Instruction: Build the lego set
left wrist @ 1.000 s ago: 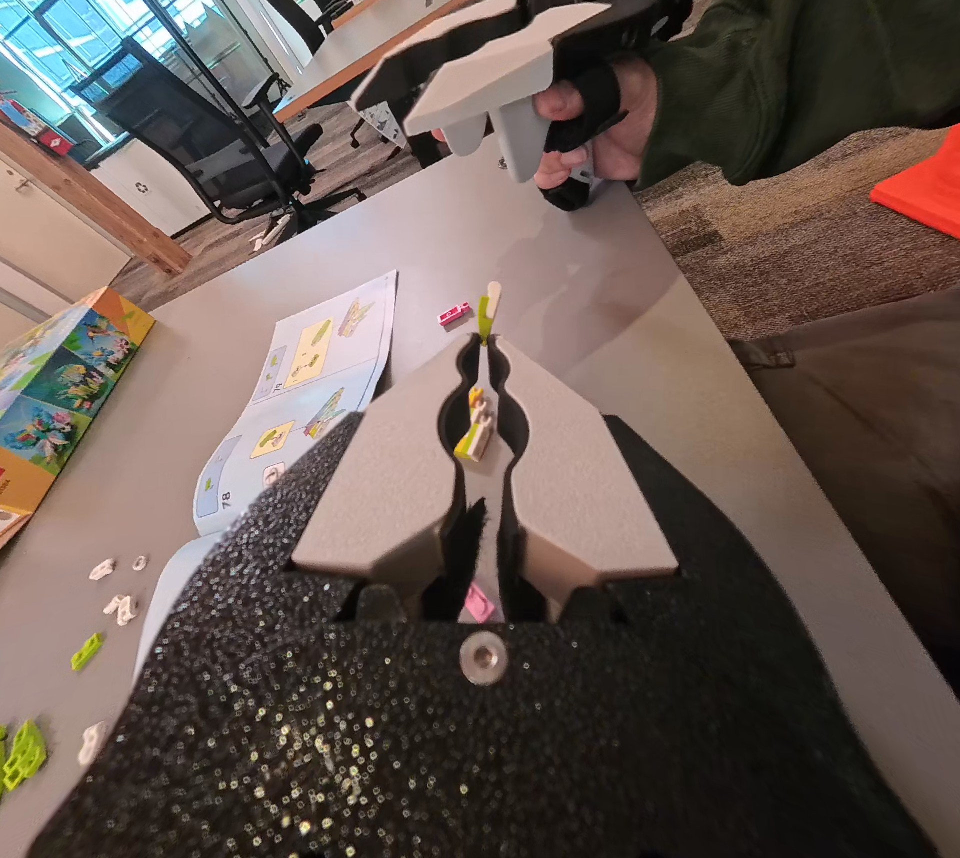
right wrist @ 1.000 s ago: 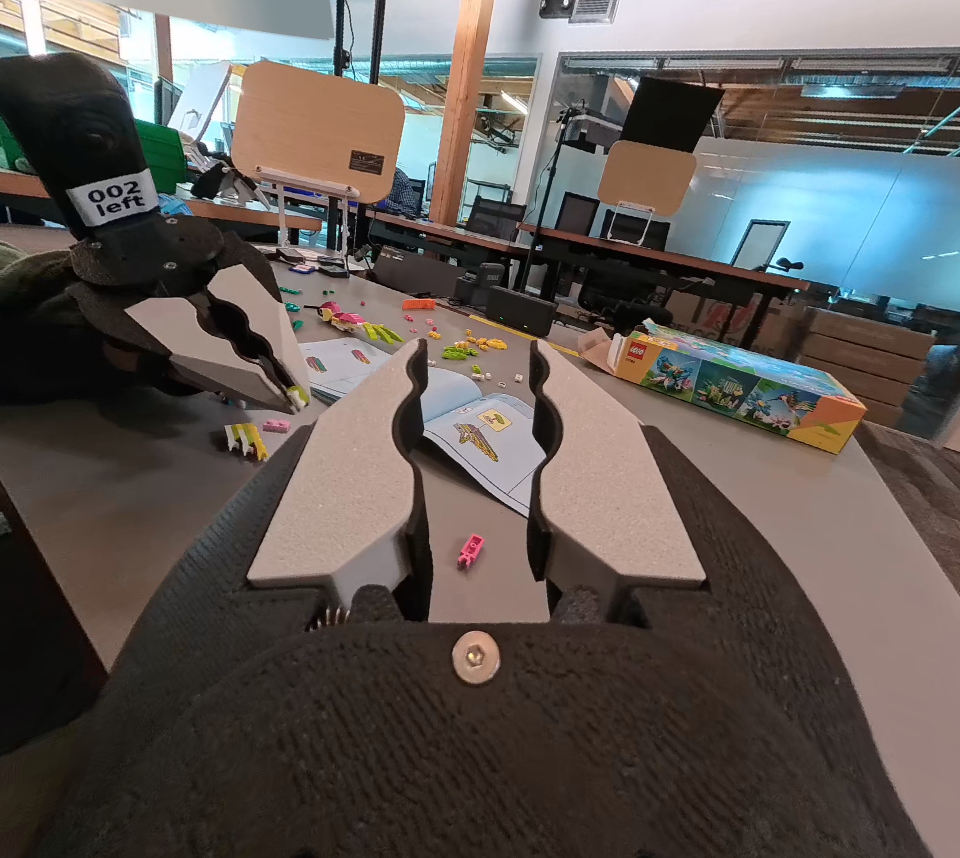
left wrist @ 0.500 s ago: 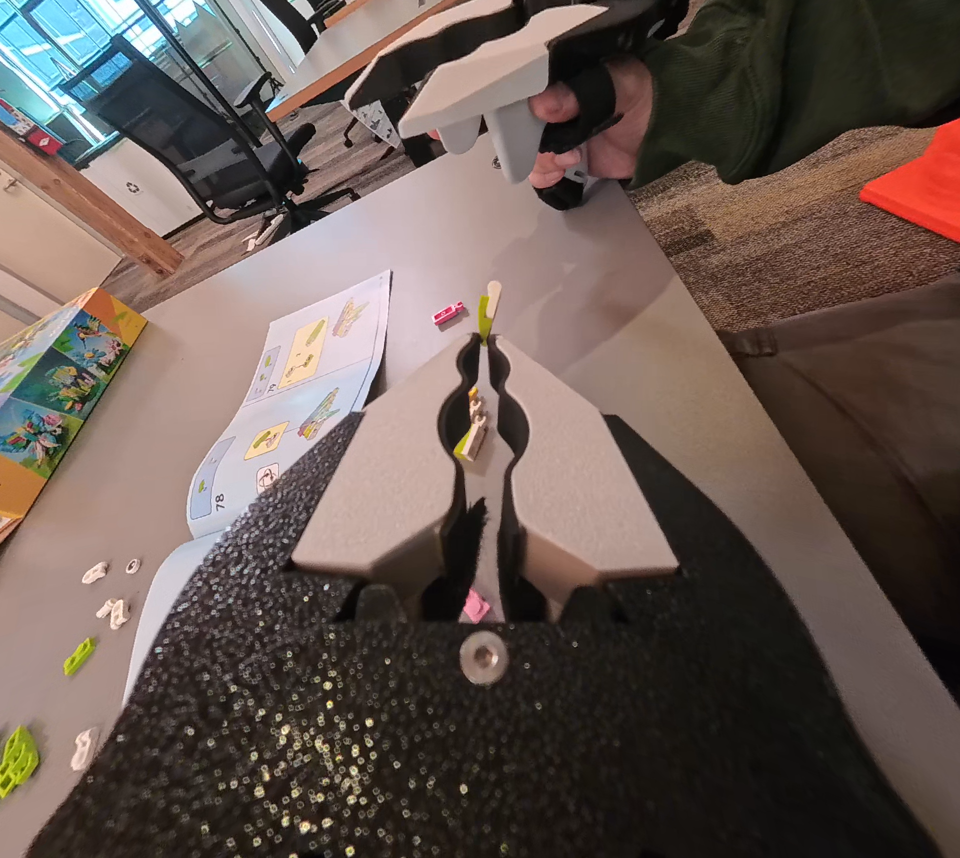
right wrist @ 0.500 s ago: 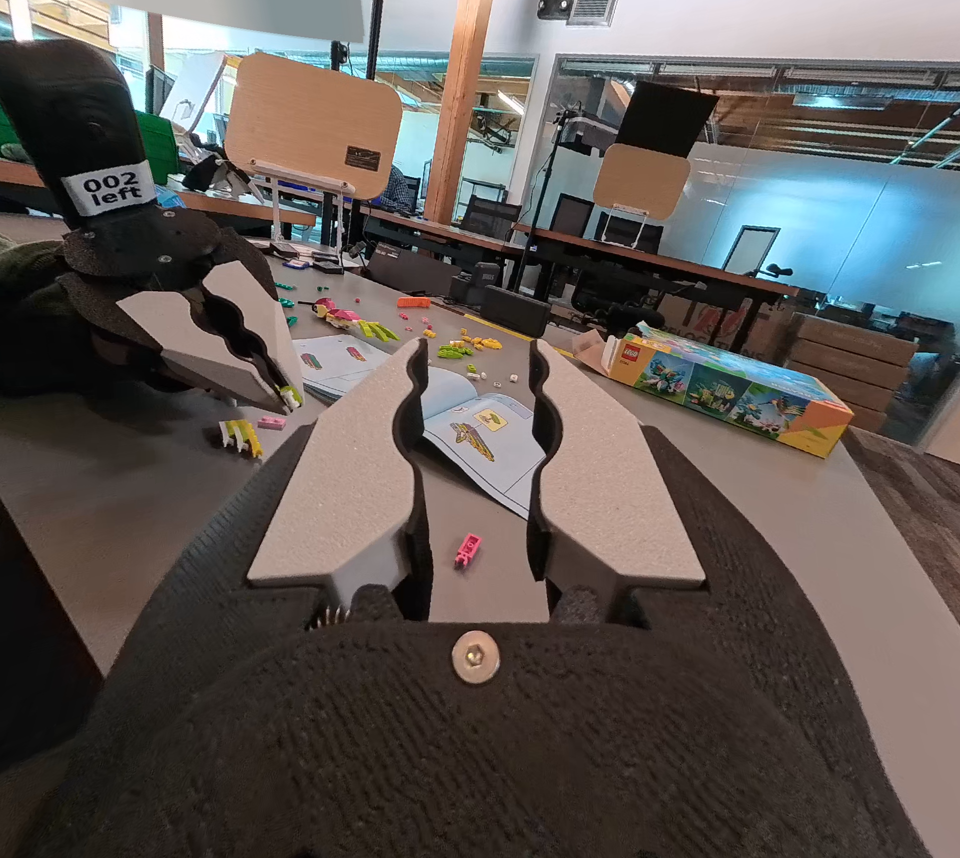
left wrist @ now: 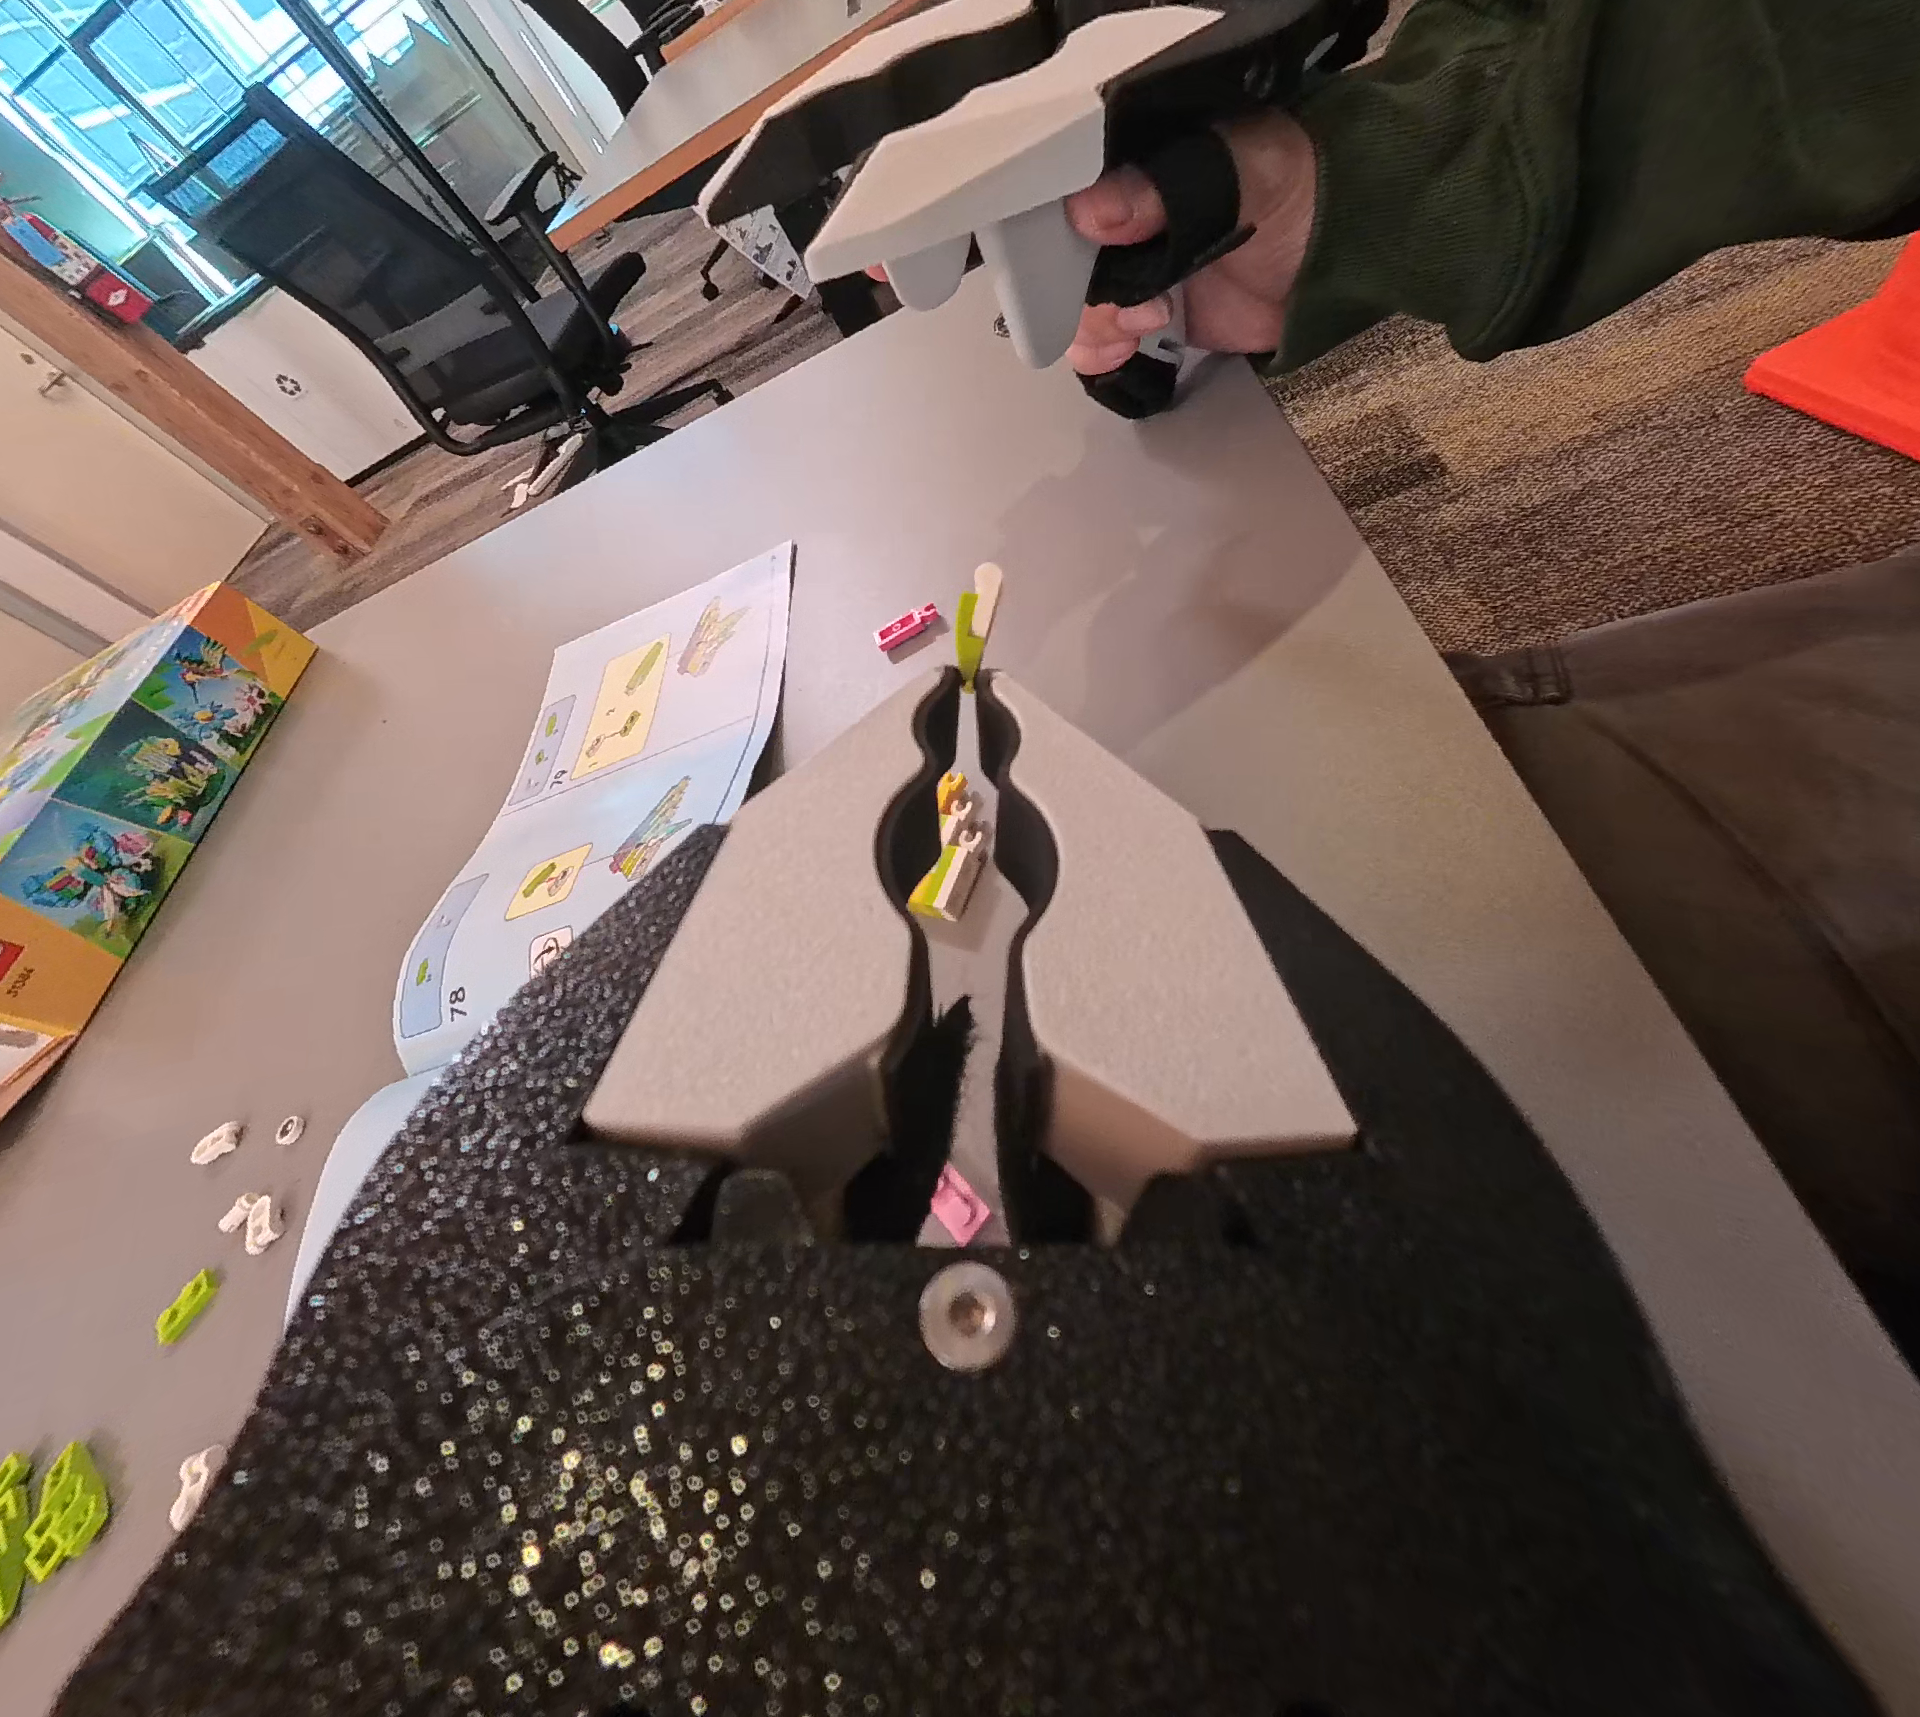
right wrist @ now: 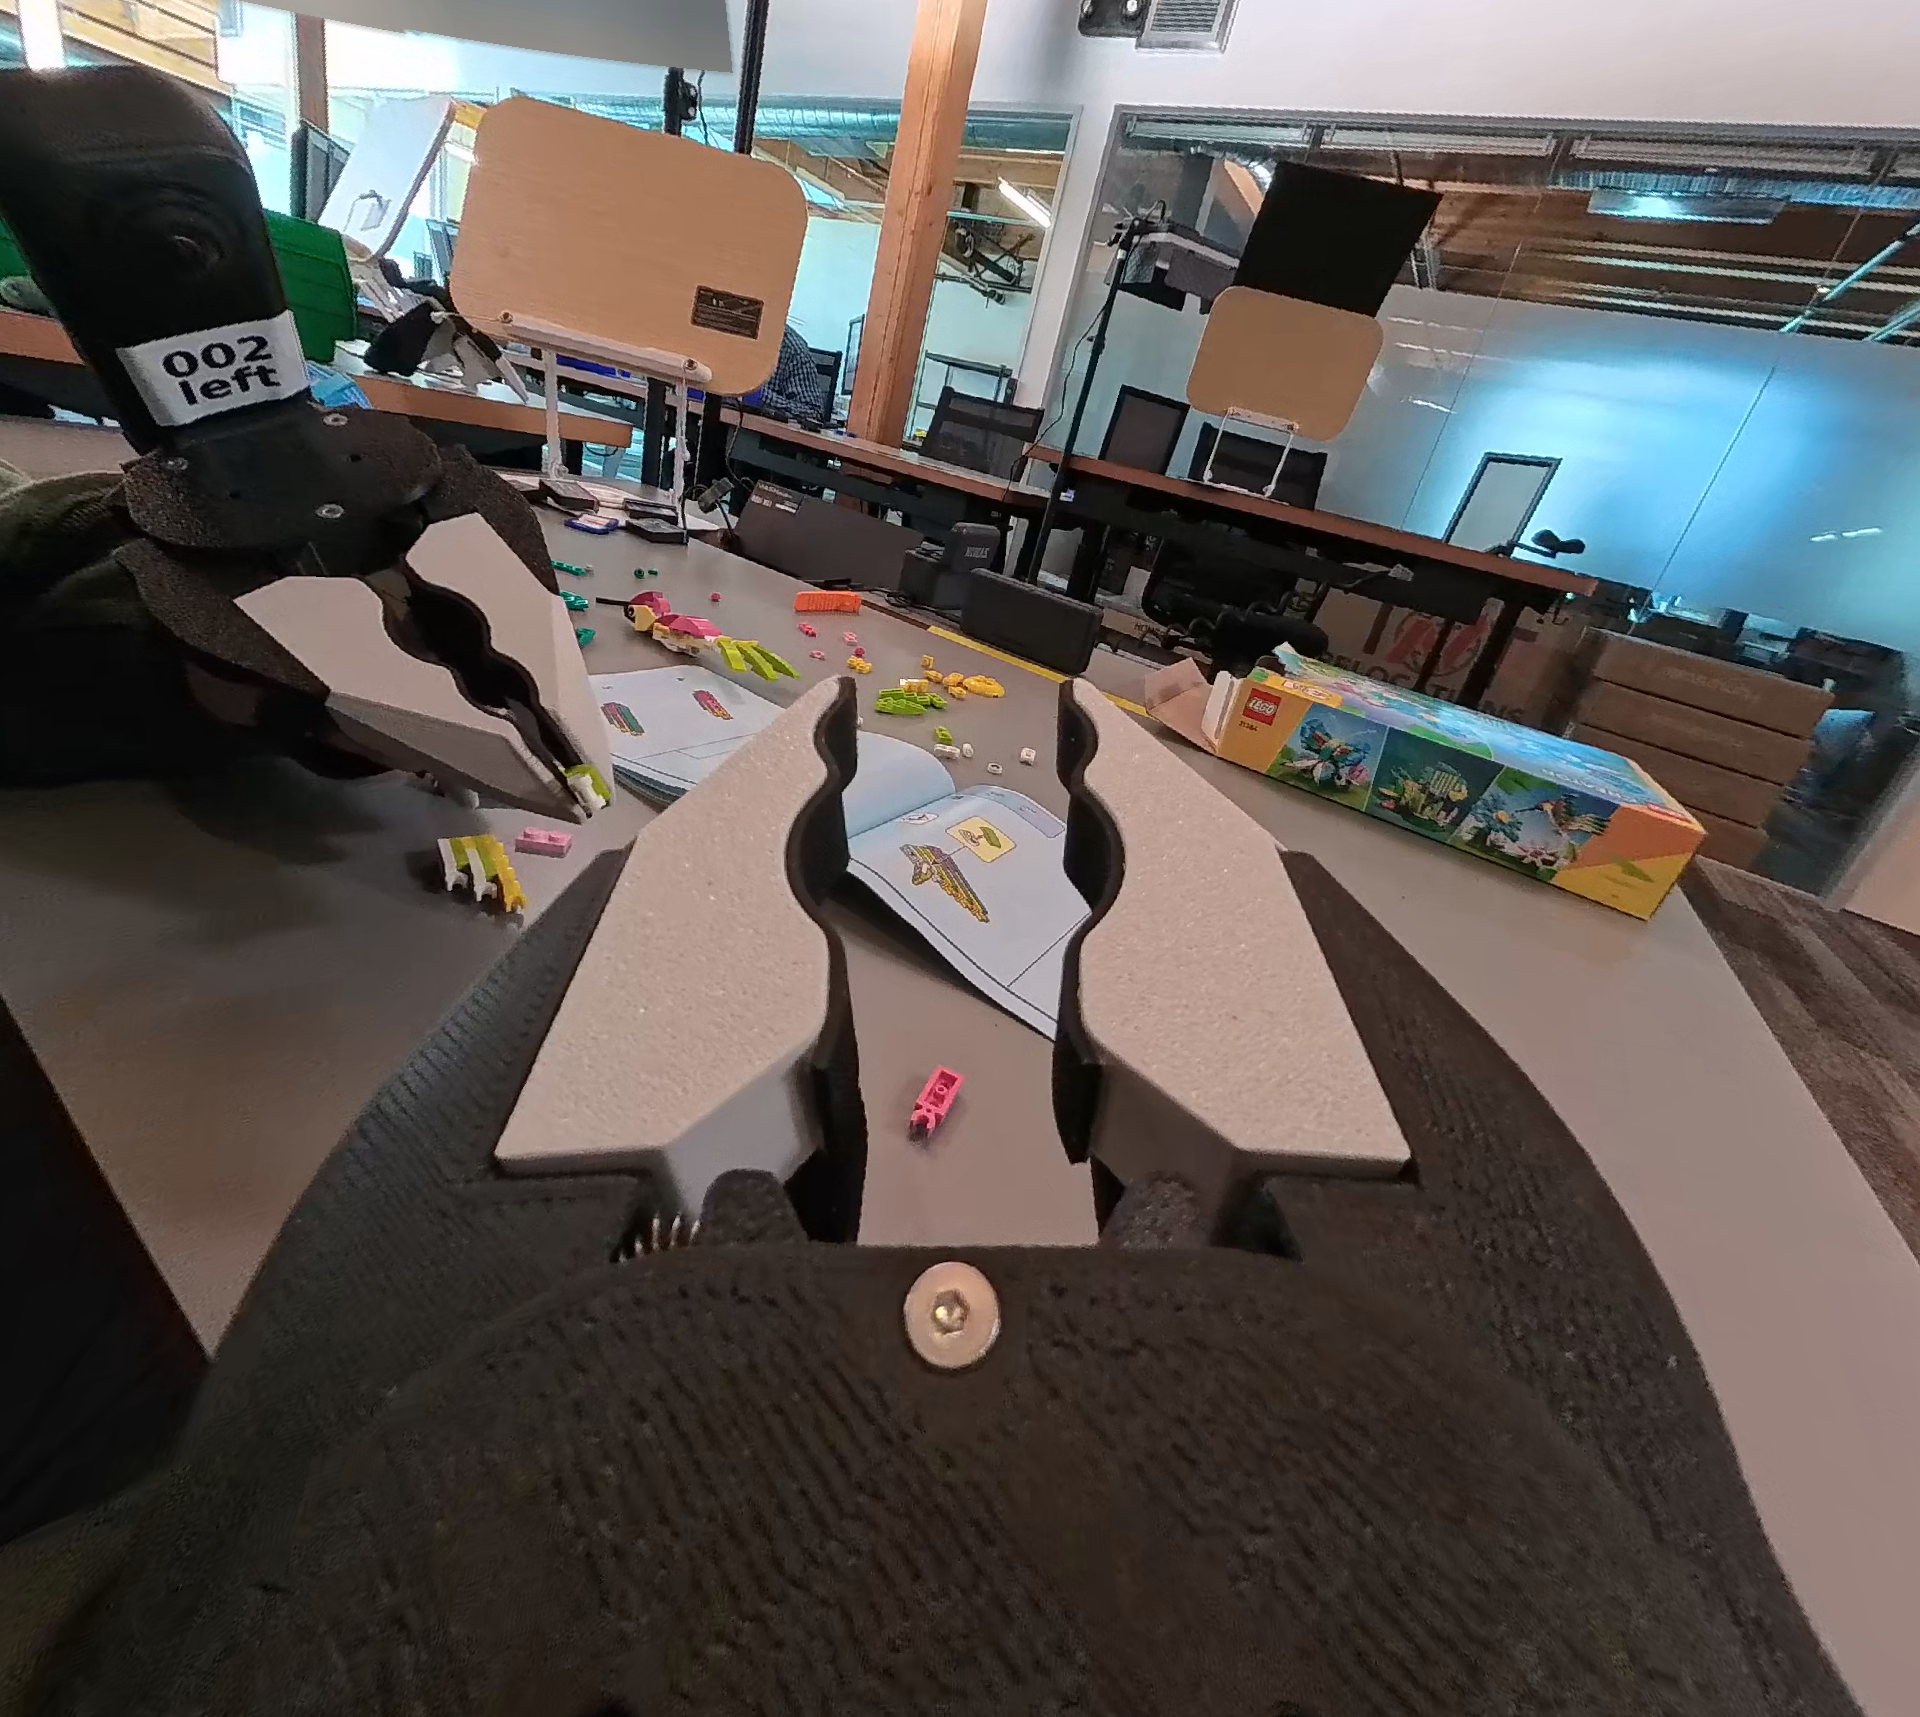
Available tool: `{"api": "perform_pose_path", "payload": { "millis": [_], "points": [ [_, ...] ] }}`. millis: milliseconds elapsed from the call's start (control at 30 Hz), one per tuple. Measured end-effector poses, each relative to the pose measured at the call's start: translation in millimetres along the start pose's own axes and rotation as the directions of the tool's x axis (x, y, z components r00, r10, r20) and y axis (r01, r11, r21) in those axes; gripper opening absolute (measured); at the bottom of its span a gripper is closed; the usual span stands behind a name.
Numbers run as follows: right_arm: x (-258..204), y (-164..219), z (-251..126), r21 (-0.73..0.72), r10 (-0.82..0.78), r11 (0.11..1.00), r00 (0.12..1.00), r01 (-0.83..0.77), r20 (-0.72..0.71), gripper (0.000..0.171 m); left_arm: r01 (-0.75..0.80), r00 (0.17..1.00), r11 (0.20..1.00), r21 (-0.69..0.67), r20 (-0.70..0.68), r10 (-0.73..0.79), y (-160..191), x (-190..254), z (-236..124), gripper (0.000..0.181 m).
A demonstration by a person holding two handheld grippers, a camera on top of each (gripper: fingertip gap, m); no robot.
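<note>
My left gripper (left wrist: 971,680) is shut on a thin lime and white lego piece (left wrist: 977,623) and holds it just above the grey table (left wrist: 1143,524). Under its jaws lies a small yellow, lime and white sub-assembly (left wrist: 951,867) and a pink plate (left wrist: 956,1205). In the right wrist view the left gripper (right wrist: 582,789) is at the left with the piece (right wrist: 590,784) in its tips, above the sub-assembly (right wrist: 480,867) and the pink plate (right wrist: 542,841). My right gripper (right wrist: 956,701) is open and empty, above a small magenta piece (right wrist: 935,1096); it also shows raised in the left wrist view (left wrist: 831,213).
An open instruction booklet (right wrist: 966,898) lies mid-table, a lego box (right wrist: 1455,774) to the right. A built pink and lime bird (right wrist: 686,628) and several loose pieces (right wrist: 935,691) lie farther back. White and lime pieces (left wrist: 239,1210) sit left of my left gripper. The table edge (left wrist: 1455,784) runs close on the right. The grippers' ends are close to 10 cm from one another. To the pink plate (left wrist: 956,1205): left tips about 10 cm, right tips about 20 cm. Look for it in the right wrist view (right wrist: 533,841) too.
</note>
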State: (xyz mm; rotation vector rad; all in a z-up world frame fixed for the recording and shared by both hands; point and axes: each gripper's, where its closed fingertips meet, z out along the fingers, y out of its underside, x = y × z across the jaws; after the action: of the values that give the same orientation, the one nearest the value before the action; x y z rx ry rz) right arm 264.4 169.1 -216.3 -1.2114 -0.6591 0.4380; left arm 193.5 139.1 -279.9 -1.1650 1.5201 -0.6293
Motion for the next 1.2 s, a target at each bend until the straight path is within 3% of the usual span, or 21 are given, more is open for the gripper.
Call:
{"api": "perform_pose_path", "payload": {
  "millis": [200, 300, 400, 467, 567, 700, 800, 900, 1133, 1200],
  "points": [
    [-1.2, 0.6, 1.1, -0.002, -0.001, 1.000, 1.000, 0.001, 0.012, 0.037, -0.002, 0.999, 1.000, 0.009, 0.035, 0.002, -2.2, -6.1, -2.4, 0.000],
    [-8.3, -0.7, 5.8, 0.003, 0.060, 0.998, 0.996, -0.060, 0.058, 0.039, 0.109, 0.991, 0.984, 0.144, 0.063, -0.119, -22.5, -20.1, -13.8, 0.000],
    [-38.1, -20.0, 21.8, 0.023, 0.362, 0.925, 0.896, -0.380, 0.257, 0.039, 0.355, 0.935, 0.841, 0.408, -0.149, -0.322, -62.8, -23.6, -38.7, 0.000],
    [-53.7, -42.7, 32.6, 0.059, 0.460, 0.857, 0.811, -0.512, 0.362, 0.037, 0.469, 0.881, 0.696, 0.544, -0.342, -0.326, -87.4, -19.8, -62.2, 0.000],
    [-78.9, -72.9, 45.0, 0.102, 0.455, 0.815, 0.739, -0.570, 0.496, 0.028, 0.549, 0.833, 0.605, 0.576, -0.442, -0.334, -94.8, -20.6, -73.9, 0.000],
    [-113.5, -84.1, 51.4, 0.038, 0.407, 0.837, 0.669, -0.545, 0.622, 0.026, 0.684, 0.721, 0.480, 0.549, -0.606, -0.335, -104.7, -20.4, -88.3, 0.000],
    [-118.7, -82.5, 56.4, 0.056, 0.345, 0.883, 0.726, -0.466, 0.595, 0.023, 0.696, 0.711, 0.475, 0.539, -0.611, -0.348, -101.4, -22.8, -87.1, 0.000],
    [-120.1, -80.8, 61.2, 0.071, 0.289, 0.917, 0.779, -0.391, 0.556, 0.015, 0.678, 0.726, 0.521, 0.519, -0.585, -0.361, -97.1, -20.9, -80.0, 0.000],
    [-108.9, -71.6, 65.6, 0.057, 0.272, 0.939, 0.837, -0.338, 0.474, 0.005, 0.697, 0.709, 0.544, 0.468, -0.565, -0.422, -87.4, -23.4, -67.6, 0.000],
    [-101.4, -69.5, 64.7, 0.059, 0.276, 0.941, 0.854, -0.334, 0.441, 0.004, 0.681, 0.726, 0.575, 0.453, -0.523, -0.447, -80.9, -27.2, -62.8, 0.011]
  ]
}}
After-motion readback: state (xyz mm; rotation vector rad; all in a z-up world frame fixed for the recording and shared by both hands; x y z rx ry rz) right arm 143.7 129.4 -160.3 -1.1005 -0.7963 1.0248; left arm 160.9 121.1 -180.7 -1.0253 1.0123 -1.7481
